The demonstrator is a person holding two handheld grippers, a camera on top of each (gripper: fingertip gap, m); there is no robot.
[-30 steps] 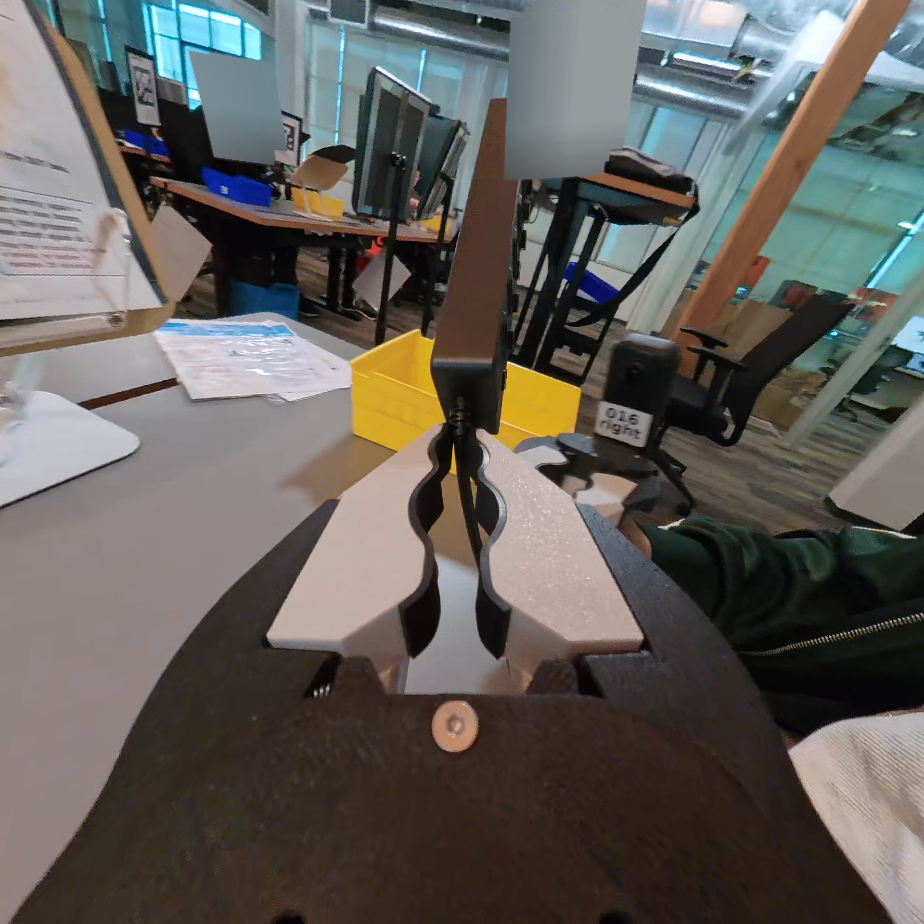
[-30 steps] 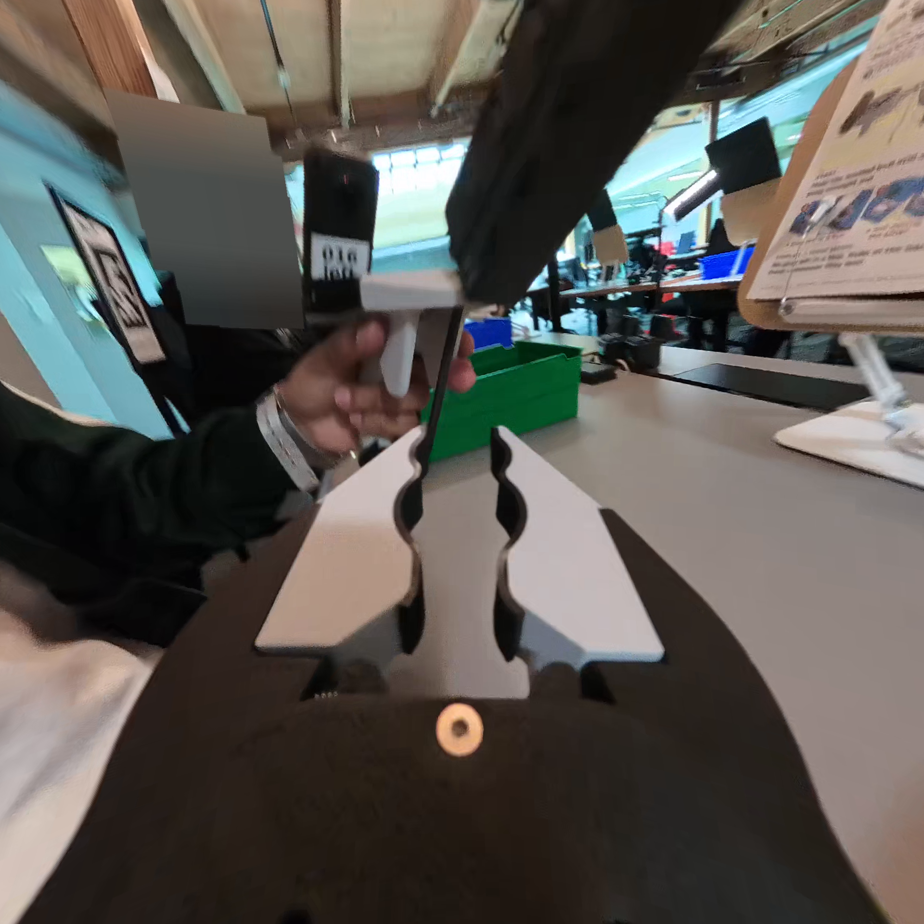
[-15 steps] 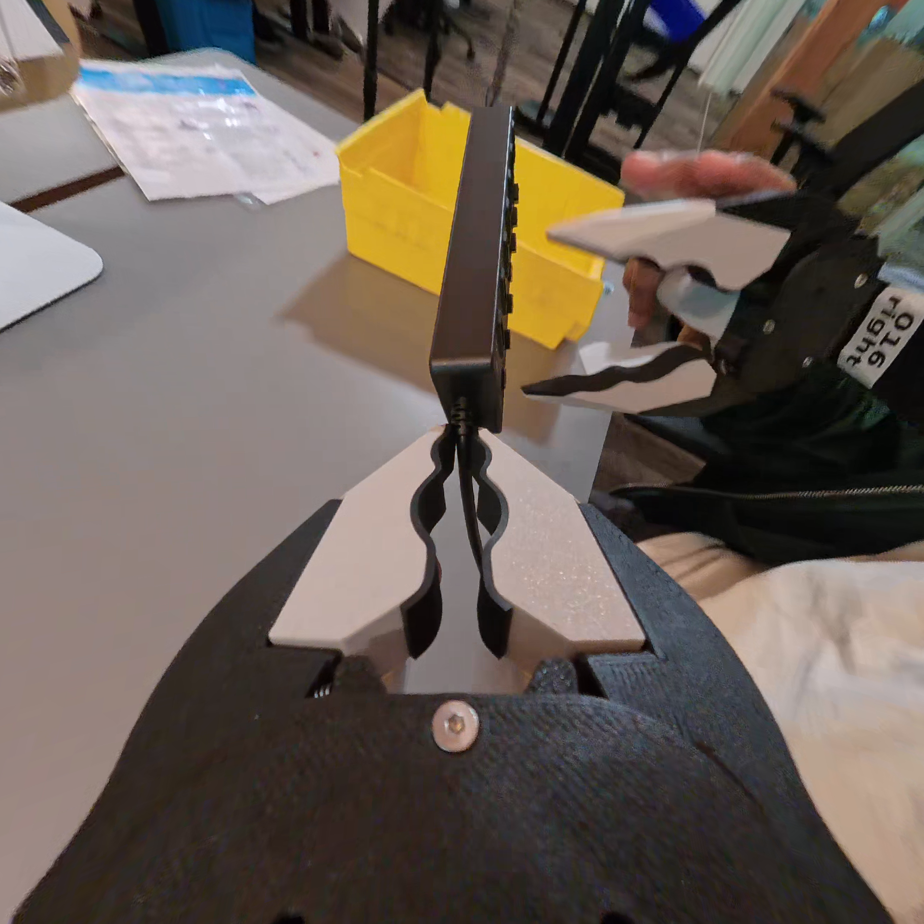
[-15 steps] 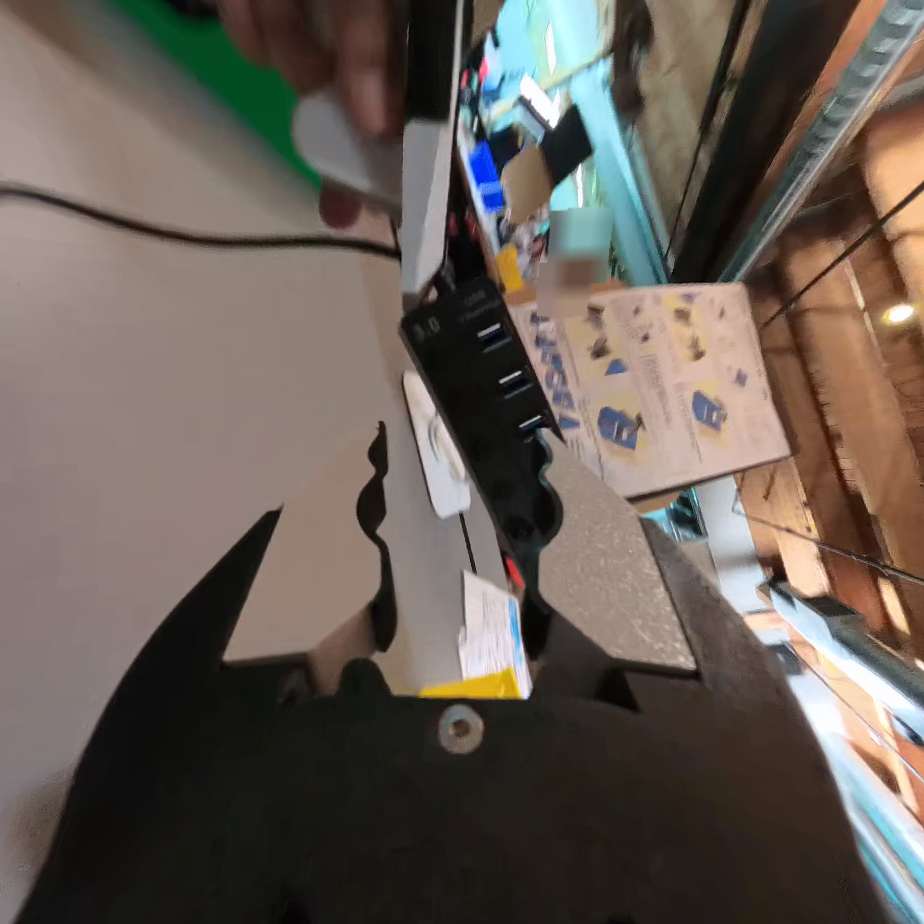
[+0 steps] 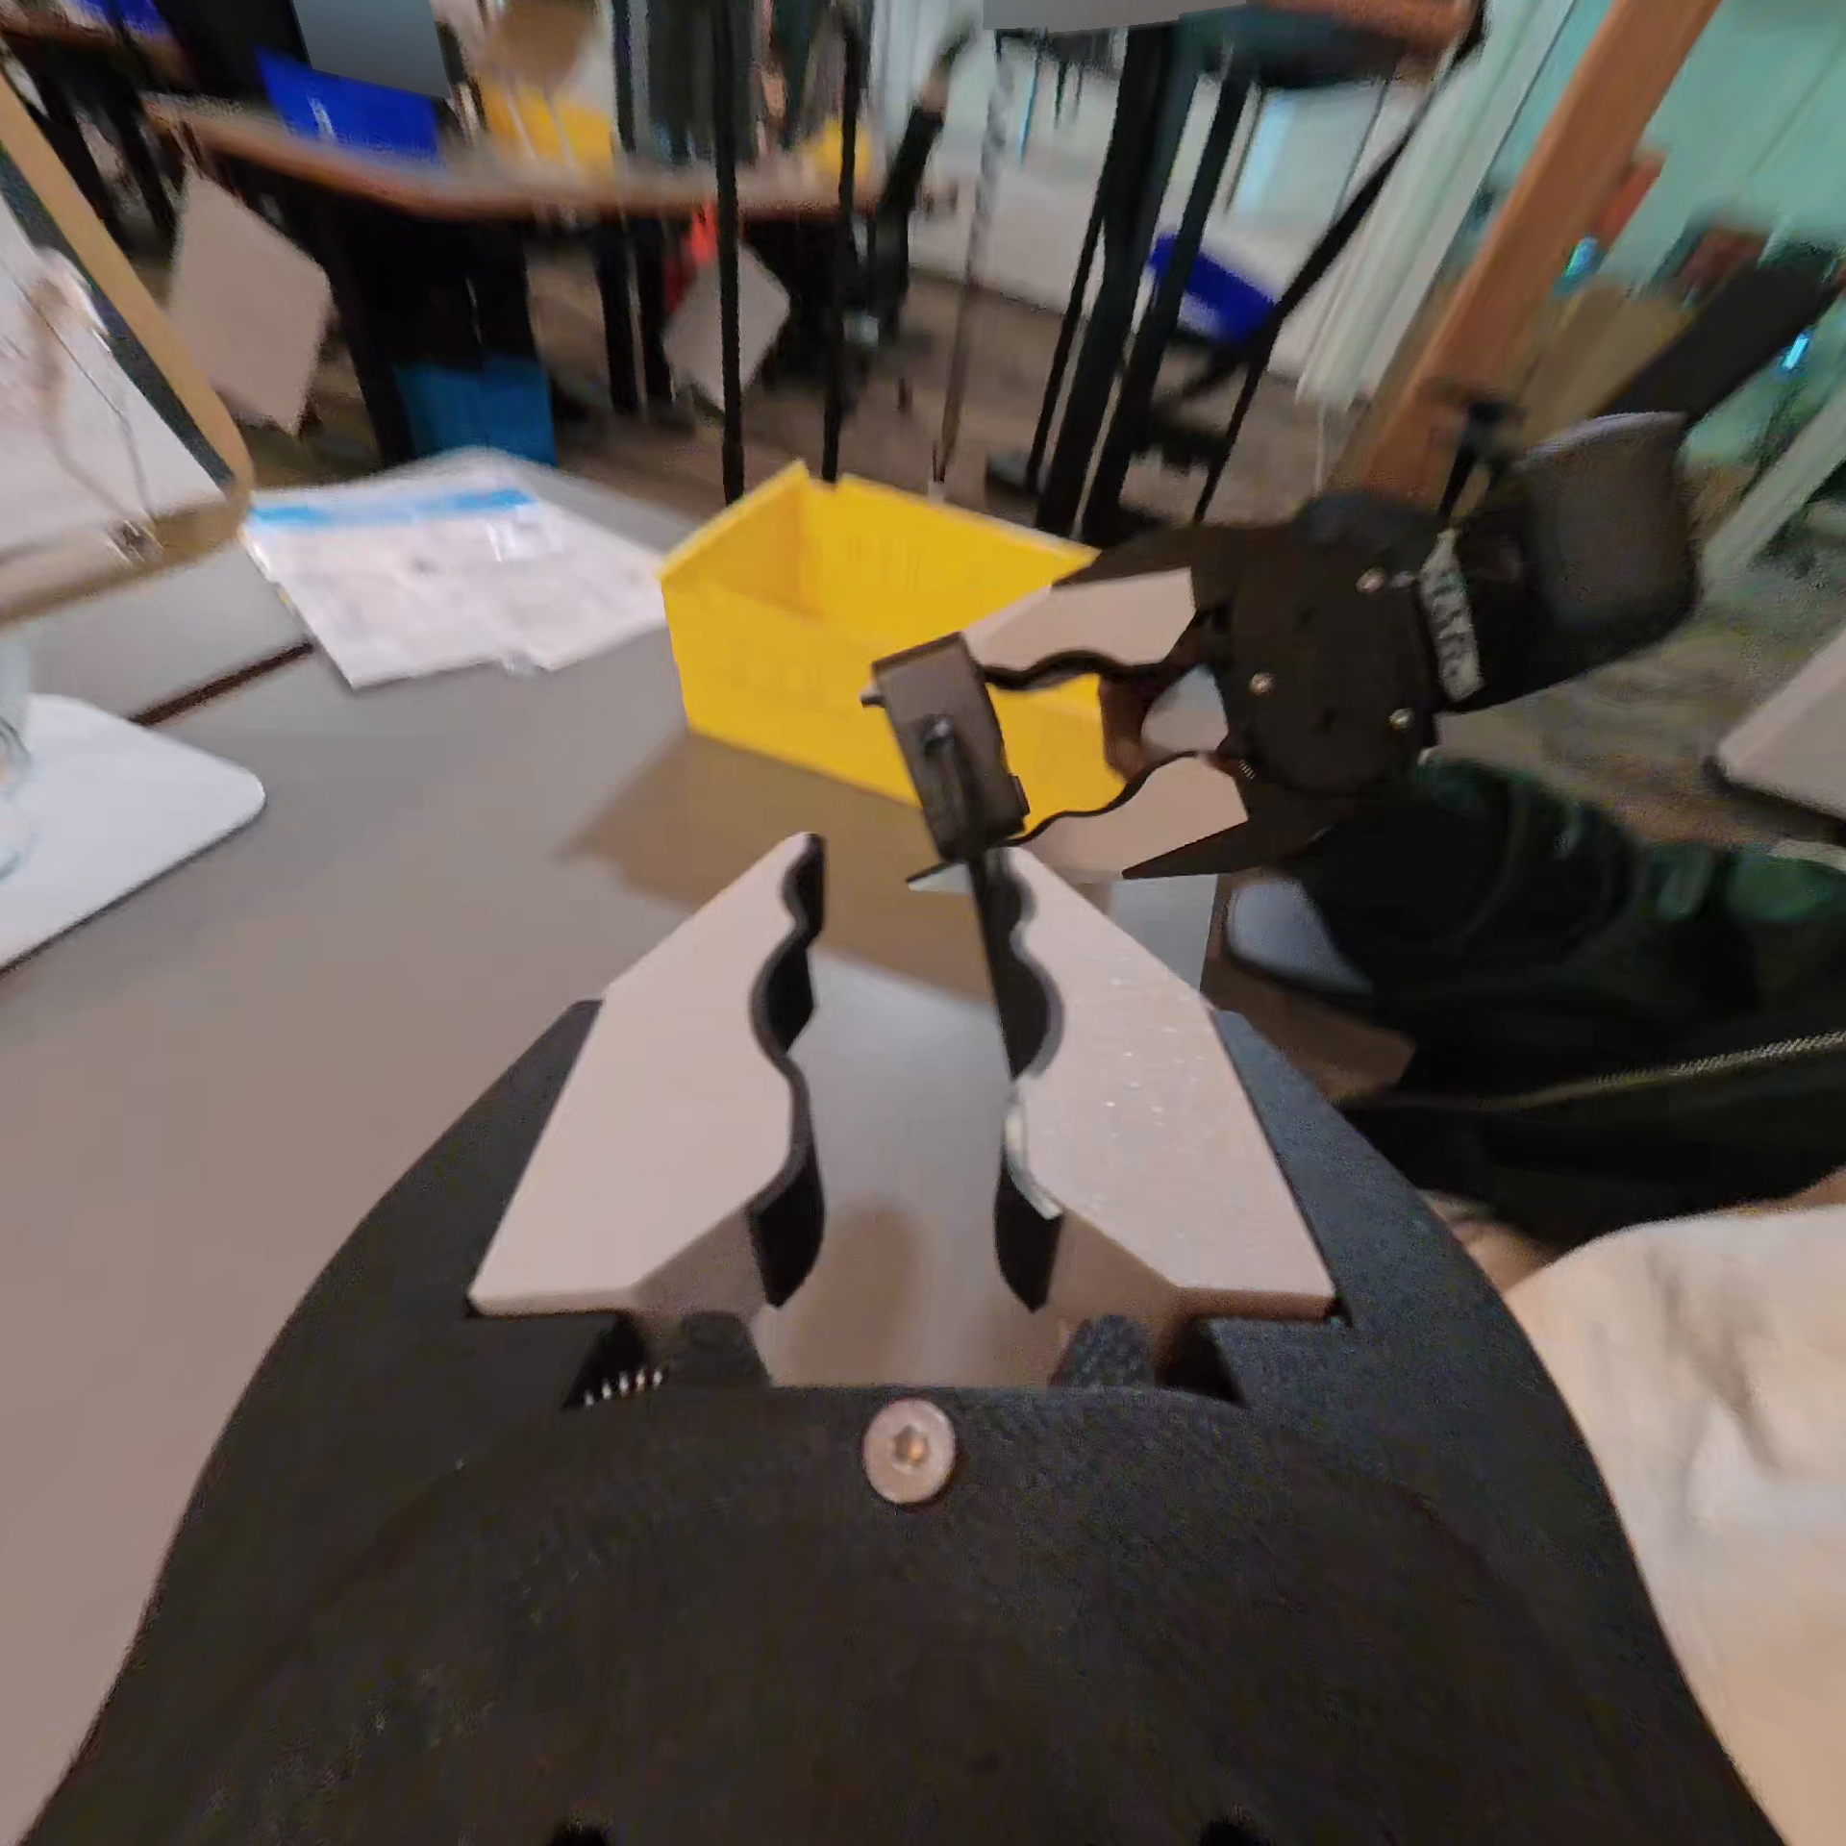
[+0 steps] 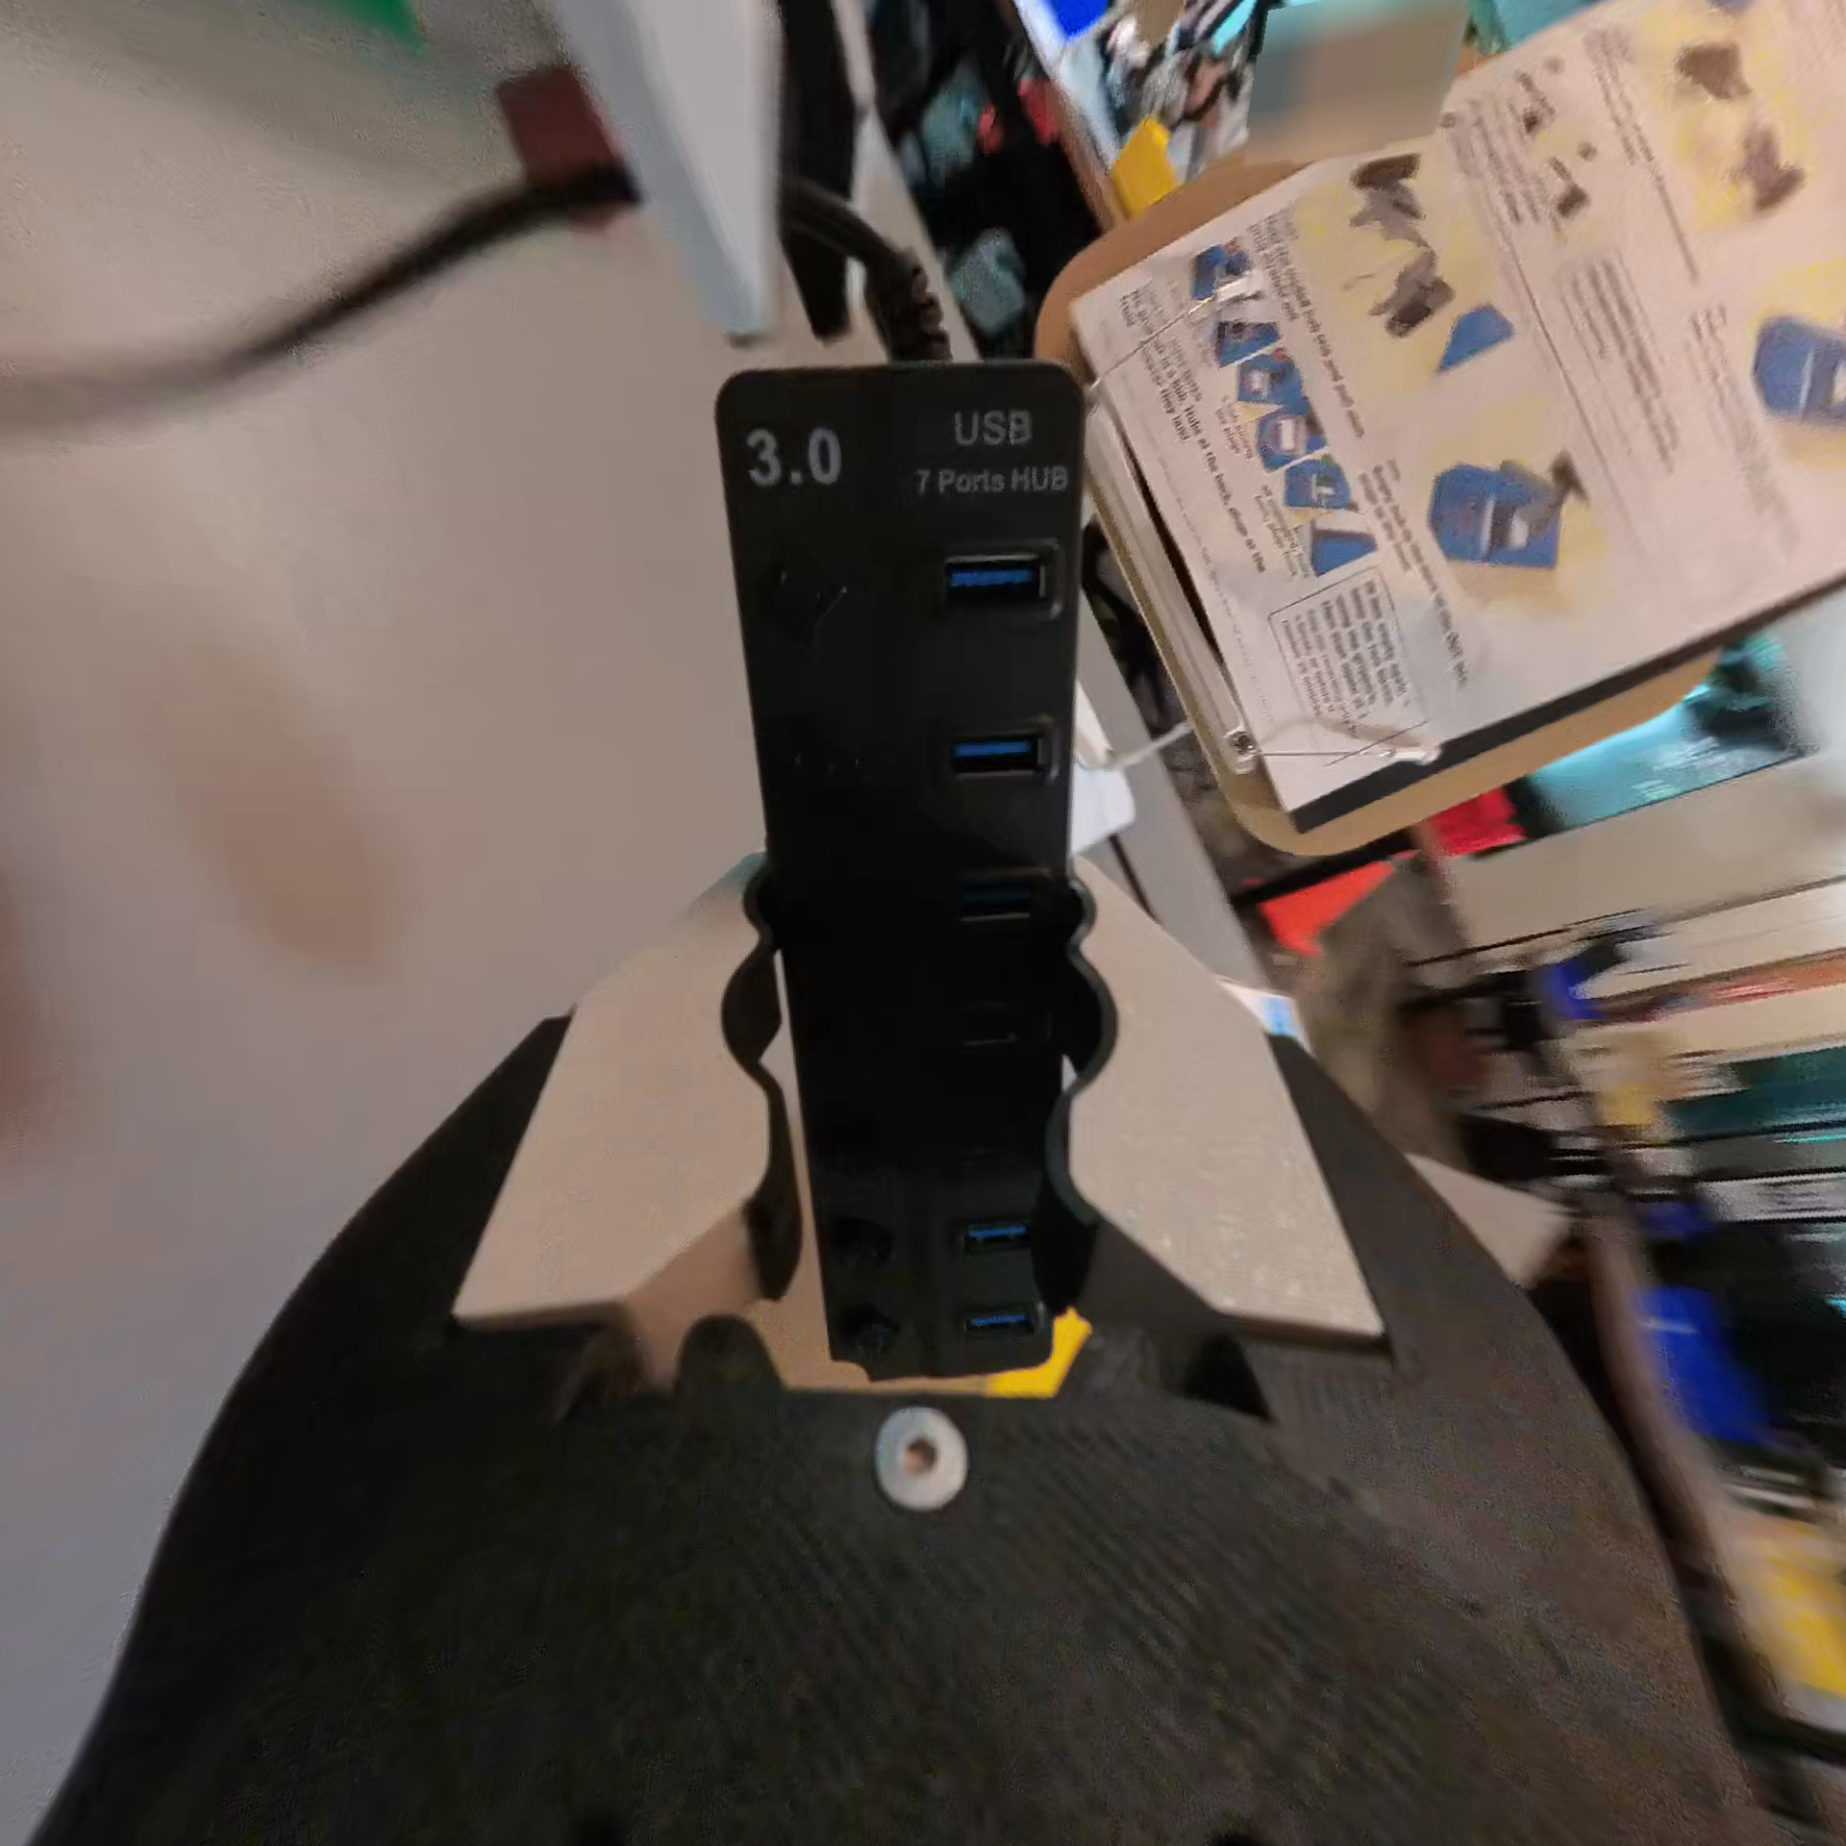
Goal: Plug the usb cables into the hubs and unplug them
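A black USB hub (image 6: 904, 759) with several blue ports stands lengthwise between the fingers of my right gripper (image 6: 919, 879), which is shut on its sides. Its black cable (image 6: 879, 270) leaves the far end and trails off left. In the left wrist view the right gripper (image 5: 949, 764) holds the hub (image 5: 954, 759) end-on, just beyond my left gripper (image 5: 909, 859). My left gripper is open. The hub's cable (image 5: 999, 949) hangs along the inner edge of its right finger, not clamped.
A yellow bin (image 5: 799, 609) sits on the grey table (image 5: 300, 999) behind the hub. Papers (image 5: 440, 579) lie at the far left. A clipboard with an instruction sheet (image 6: 1448, 450) stands on a white base (image 5: 100, 819). A person's dark sleeve (image 5: 1548, 959) is at the right.
My left gripper has opened and let go of the hub's cable. My right gripper has closed on the hub's sides and now carries it, turned to the right.
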